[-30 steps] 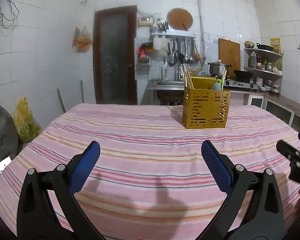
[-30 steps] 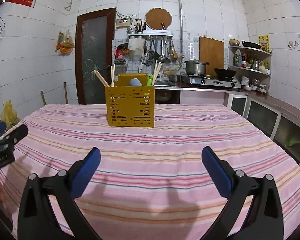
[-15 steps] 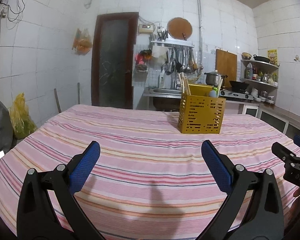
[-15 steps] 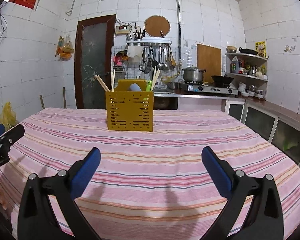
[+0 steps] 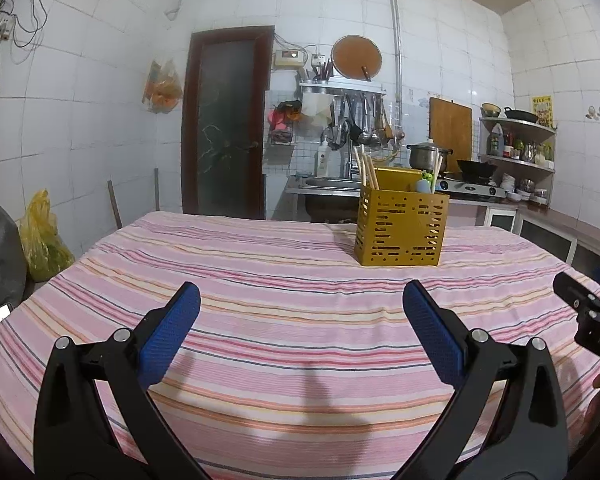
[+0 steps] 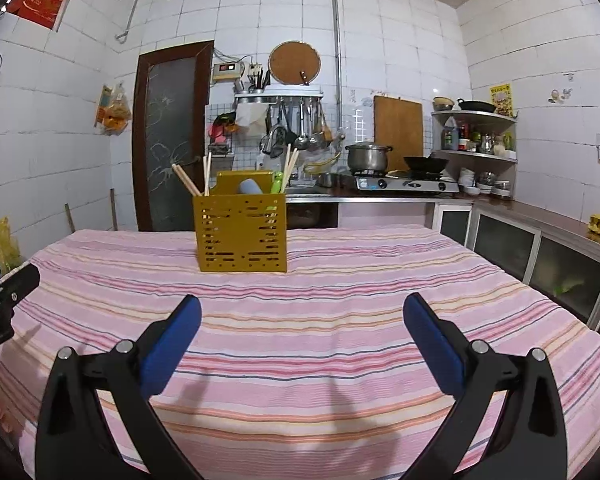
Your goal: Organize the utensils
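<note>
Where the yellow holder (image 5: 401, 230) stands upright mid-bench, its perforated wall hides most of the contents: only chopsticks (image 6: 188, 179) and a green tip poke out, rest unclear. Striped bench (image 5: 284, 320) lies bare from holder to near edge. Left claw (image 5: 300, 330) and right claw (image 6: 302, 336) hover low, level, both spread wide, gripping nothing.

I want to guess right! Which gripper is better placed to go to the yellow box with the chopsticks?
Probably right, narrowly. The yellow utensil box sits nearly ahead of the right gripper, slightly left; from the left gripper it stands off to the right. Both are open, empty and apart from it.
</note>
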`<control>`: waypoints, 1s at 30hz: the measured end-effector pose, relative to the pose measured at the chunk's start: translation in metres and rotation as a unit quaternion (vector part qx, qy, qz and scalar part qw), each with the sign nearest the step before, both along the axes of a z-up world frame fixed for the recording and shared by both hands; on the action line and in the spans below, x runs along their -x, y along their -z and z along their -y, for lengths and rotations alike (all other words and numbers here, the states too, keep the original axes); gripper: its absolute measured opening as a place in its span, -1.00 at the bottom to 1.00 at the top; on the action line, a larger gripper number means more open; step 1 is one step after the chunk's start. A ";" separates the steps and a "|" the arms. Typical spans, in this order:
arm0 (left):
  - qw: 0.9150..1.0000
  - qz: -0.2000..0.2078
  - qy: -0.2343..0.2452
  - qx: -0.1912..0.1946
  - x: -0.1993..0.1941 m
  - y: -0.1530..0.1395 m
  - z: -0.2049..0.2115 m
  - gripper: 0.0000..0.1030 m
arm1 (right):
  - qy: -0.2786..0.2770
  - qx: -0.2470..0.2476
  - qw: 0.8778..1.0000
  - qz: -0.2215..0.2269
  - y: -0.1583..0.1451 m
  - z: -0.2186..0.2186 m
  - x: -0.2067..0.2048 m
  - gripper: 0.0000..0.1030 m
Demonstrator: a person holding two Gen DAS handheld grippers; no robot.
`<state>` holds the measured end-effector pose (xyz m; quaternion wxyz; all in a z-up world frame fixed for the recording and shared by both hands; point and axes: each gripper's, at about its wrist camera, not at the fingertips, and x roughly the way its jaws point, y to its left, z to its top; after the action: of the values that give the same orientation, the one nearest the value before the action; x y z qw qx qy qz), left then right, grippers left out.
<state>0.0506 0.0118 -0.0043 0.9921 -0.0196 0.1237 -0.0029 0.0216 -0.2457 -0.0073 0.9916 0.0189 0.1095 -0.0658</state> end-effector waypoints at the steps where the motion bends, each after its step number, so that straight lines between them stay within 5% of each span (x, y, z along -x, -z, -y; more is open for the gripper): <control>1: 1.000 0.000 -0.001 -0.001 0.000 0.000 0.000 0.90 | 0.001 0.000 1.000 0.001 0.000 0.000 0.000 0.92; 30: 1.000 0.020 -0.005 -0.007 0.010 -0.002 0.006 0.90 | 0.001 0.003 1.000 0.001 0.000 0.000 0.000 0.92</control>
<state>0.0401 0.0061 -0.0026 0.9945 -0.0130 0.1034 0.0025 0.0221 -0.2456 -0.0077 0.9917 0.0165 0.1083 -0.0672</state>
